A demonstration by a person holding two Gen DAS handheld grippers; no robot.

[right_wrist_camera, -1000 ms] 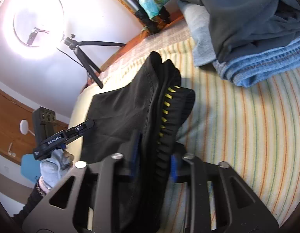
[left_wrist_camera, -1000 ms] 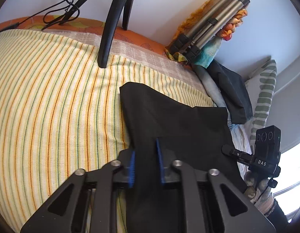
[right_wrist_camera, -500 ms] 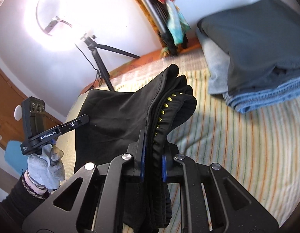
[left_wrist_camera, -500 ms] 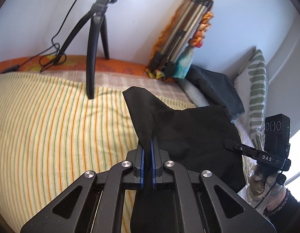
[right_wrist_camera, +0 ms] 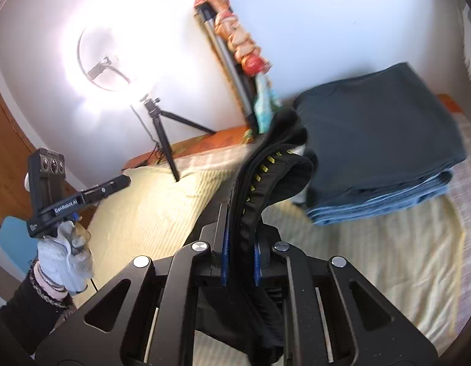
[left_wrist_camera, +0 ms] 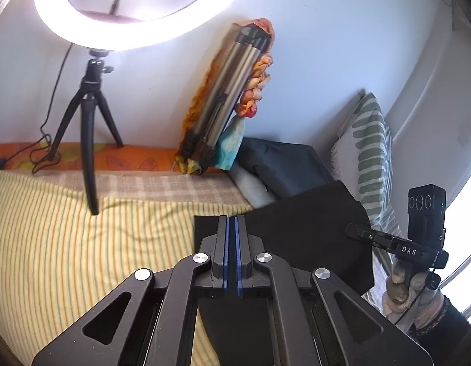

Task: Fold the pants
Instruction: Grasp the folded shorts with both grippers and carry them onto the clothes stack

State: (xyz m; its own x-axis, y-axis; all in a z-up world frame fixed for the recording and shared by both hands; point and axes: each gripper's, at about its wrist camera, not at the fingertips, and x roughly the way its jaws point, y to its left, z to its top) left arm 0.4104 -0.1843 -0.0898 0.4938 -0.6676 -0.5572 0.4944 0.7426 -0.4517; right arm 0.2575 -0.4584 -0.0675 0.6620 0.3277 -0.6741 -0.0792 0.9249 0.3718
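While the left tongs (left_wrist_camera: 231, 228) are pinching a thin black edge of the pants (left_wrist_camera: 311, 228) and the right tongs (right_wrist_camera: 240, 225) are clamping the thick waistband with its yellow stitches, the cloth is hanging between them above the striped bed (left_wrist_camera: 67, 244). To fold well, I judge that both grips should be travelling level and together, keeping the span taut so no crease is forming. The lifted edge needs laying squarely over the rest of the garment before either pair is letting go. The stack of folded clothes (right_wrist_camera: 388, 158) is lying near on the right, so the swing should be staying short of it.
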